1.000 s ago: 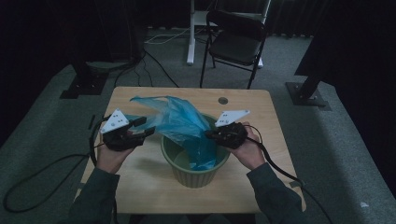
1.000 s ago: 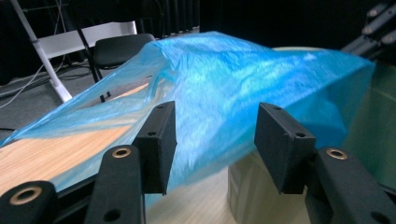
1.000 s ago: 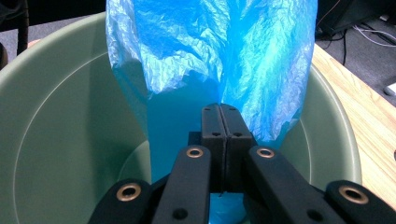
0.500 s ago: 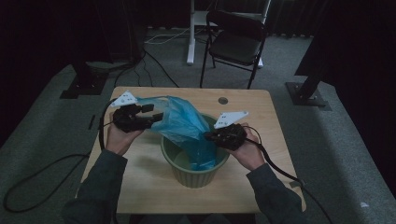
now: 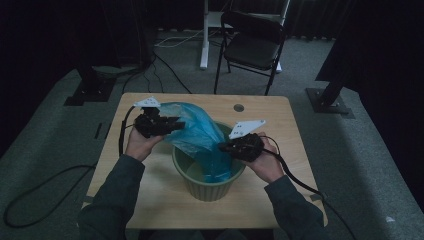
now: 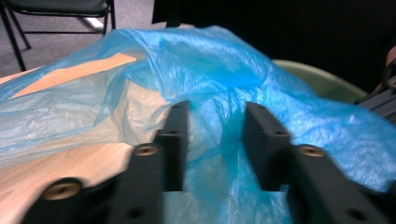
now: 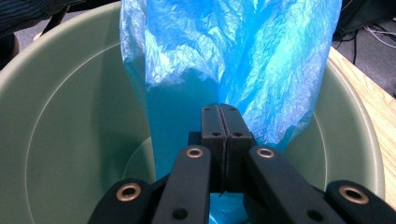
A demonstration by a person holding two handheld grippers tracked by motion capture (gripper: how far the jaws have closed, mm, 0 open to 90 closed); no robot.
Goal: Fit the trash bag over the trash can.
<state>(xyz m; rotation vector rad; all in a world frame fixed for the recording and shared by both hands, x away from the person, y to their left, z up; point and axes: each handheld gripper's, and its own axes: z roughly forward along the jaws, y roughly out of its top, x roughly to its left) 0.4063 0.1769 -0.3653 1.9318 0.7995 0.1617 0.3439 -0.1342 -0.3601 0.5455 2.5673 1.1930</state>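
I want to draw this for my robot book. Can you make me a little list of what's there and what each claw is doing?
bag: blue plastic, hanging partly into the bin
bin: green, round, on the table
table: light wood
left claw: jaws have just been closing, bag between them, gap still showing
right claw: shut at the bin's rim, against the bag
behind: black chair
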